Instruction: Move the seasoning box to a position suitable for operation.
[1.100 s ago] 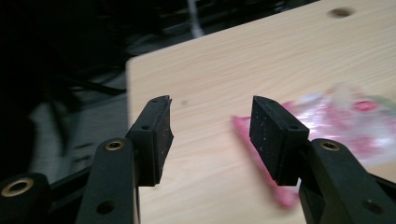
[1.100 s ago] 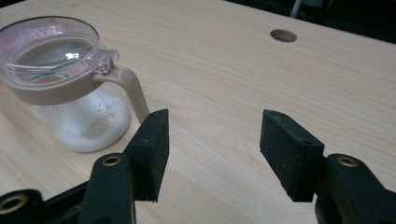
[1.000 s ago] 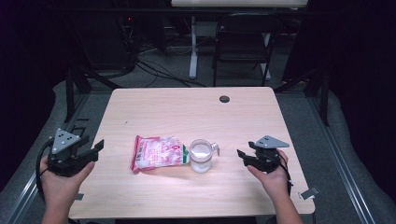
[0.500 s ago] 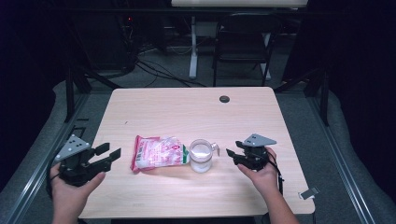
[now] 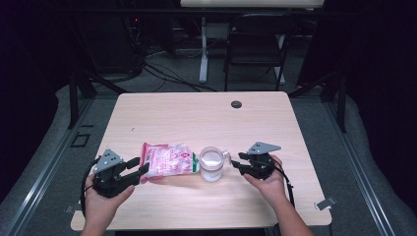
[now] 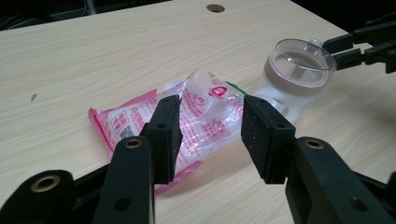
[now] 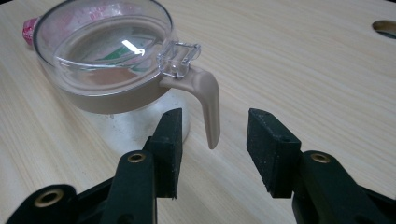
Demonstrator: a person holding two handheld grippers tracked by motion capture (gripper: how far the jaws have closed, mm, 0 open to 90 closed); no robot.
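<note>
the left gripper [image 5: 139, 168] sits low at the table's near left, jaws parted, pointing rightward. the right gripper [image 5: 238, 164] points leftward with jaws apart, its hand [image 5: 268, 179] behind it.

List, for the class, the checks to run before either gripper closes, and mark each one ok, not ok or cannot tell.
1. Left gripper open: ok.
2. Pink bag lined up between the left jaws: ok.
3. Right gripper open: ok.
4. Jar handle lined up between the right jaws: ok.
5. Jar upright on the table, lid on: ok.
6. Lid latched: cannot tell.
</note>
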